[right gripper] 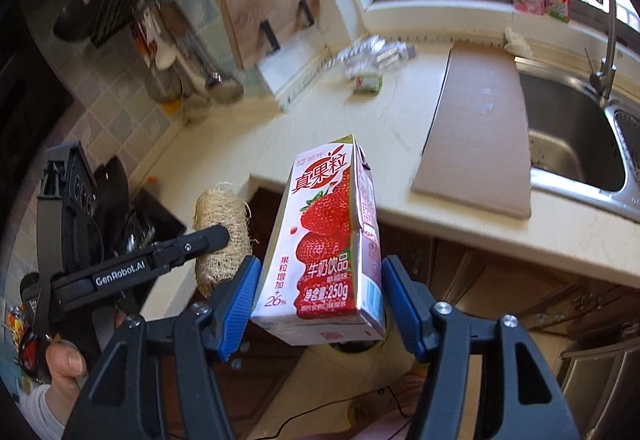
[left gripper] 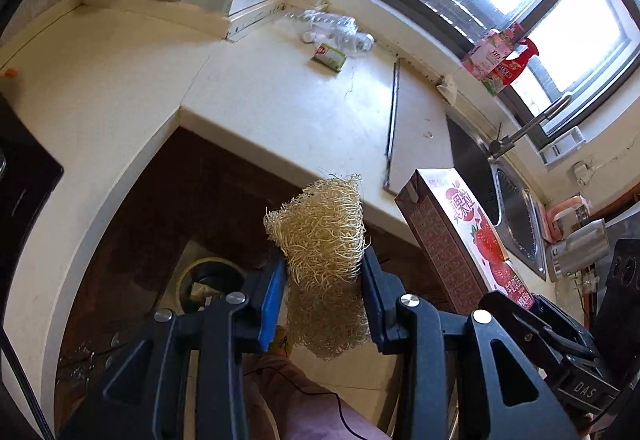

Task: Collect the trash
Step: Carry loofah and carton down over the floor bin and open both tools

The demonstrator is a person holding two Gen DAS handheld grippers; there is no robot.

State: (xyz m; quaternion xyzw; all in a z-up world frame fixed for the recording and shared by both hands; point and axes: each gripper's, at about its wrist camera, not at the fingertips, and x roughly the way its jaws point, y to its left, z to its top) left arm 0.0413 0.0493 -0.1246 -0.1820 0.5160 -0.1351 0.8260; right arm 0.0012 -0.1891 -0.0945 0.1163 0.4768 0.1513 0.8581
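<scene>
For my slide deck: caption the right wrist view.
Right gripper holding a strawberry milk carton off the cream countertop.

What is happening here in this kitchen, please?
A person is collecting trash with a handheld gripper in each hand. The left gripper is shut on a loofah scrubber, and the right gripper is shut on a strawberry milk carton. Both are held off the countertop's edge, above the floor. A crushed plastic bottle and a small green carton still lie on the counter.
</scene>
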